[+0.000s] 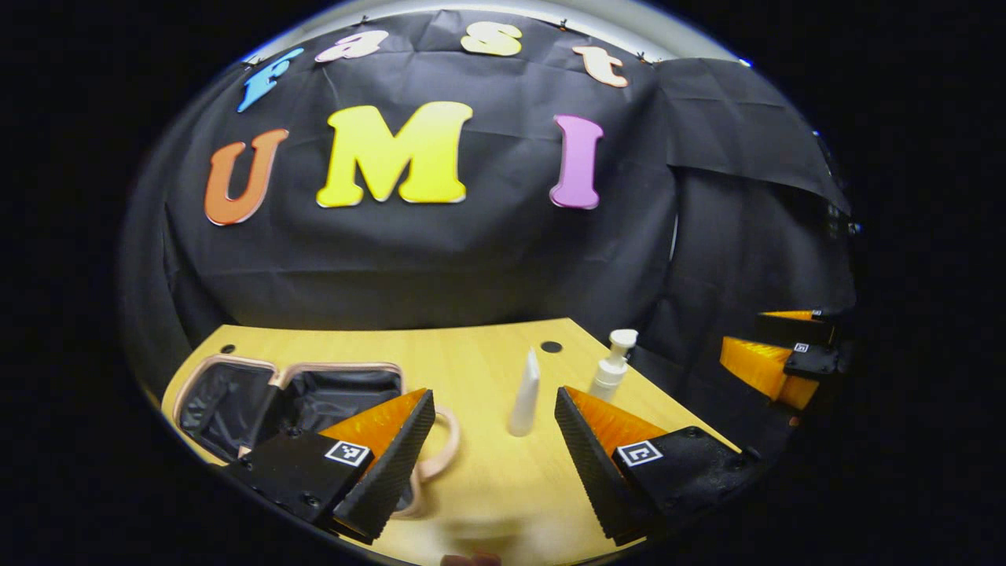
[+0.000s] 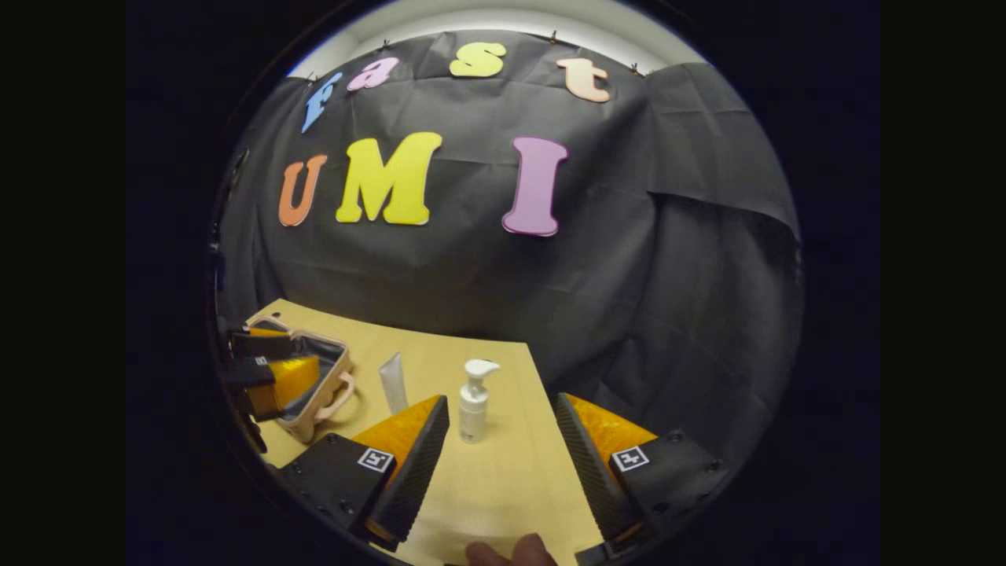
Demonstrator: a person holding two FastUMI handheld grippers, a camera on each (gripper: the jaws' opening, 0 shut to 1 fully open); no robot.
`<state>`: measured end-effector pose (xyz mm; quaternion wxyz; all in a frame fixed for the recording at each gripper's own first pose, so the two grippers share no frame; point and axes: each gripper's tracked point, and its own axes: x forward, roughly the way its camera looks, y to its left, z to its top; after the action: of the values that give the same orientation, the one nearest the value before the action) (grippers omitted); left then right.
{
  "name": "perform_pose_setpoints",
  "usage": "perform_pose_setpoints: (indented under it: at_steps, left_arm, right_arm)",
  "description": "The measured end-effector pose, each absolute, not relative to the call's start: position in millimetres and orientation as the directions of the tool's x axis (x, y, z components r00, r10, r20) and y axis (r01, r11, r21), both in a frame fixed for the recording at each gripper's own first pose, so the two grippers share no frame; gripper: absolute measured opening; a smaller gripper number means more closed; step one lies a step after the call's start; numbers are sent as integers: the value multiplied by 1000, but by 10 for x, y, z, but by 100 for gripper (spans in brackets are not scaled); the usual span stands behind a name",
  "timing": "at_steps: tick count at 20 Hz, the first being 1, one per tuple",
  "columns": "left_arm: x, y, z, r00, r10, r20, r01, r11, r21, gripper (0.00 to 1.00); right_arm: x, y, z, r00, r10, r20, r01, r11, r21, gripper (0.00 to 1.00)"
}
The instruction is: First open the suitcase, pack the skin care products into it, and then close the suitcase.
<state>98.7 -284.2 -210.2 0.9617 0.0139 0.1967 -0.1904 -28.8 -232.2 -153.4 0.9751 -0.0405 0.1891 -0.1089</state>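
Suitcase (image 1: 291, 401) lies open; left tool (image 1: 495, 448) and right tool (image 2: 503, 448) gape wide, empty.

Matt wood-look table (image 2: 503, 479), glossy plastic pump bottle (image 2: 474, 413)

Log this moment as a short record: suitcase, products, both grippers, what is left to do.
suitcase: open on the table, nothing packed that I can see
tube: upright on table
pump bottle: upright on table, beside tube
left gripper: open, holds nothing
right gripper: open, holds nothing
left to do: pack both products, close suitcase
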Motion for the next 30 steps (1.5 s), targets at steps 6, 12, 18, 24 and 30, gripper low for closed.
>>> perform_pose_setpoints:
  at_steps: [6, 12, 18, 24, 30]
  left_arm:
    - [1255, -3230, -2844, 795, -384, -469, 420, 907, -31, 98]
    - [1701, -3343, -3520, 772, -352, -529, 403, 915, -20, 98]
    - [2002, -3415, -3787, 762, -333, -556, 387, 922, -22, 98]
    - [2172, -3487, -3980, 730, -333, -597, 399, 917, -23, 99]
    - [2217, -3457, -4115, 701, -317, -639, 416, 909, 5, 52]
  right_arm:
    - [-487, -2697, -1756, 865, -285, -413, 254, 959, -129, 82]
    - [-463, -2664, -2012, 840, -273, -468, 238, 962, -134, 82]
    - [-446, -2811, -2126, 815, -279, -508, 239, 960, -144, 82]
    - [-316, -2895, -2158, 814, -279, -509, 242, 960, -140, 82]
    - [-309, -2850, -2324, 805, -258, -534, 237, 965, -110, 82]
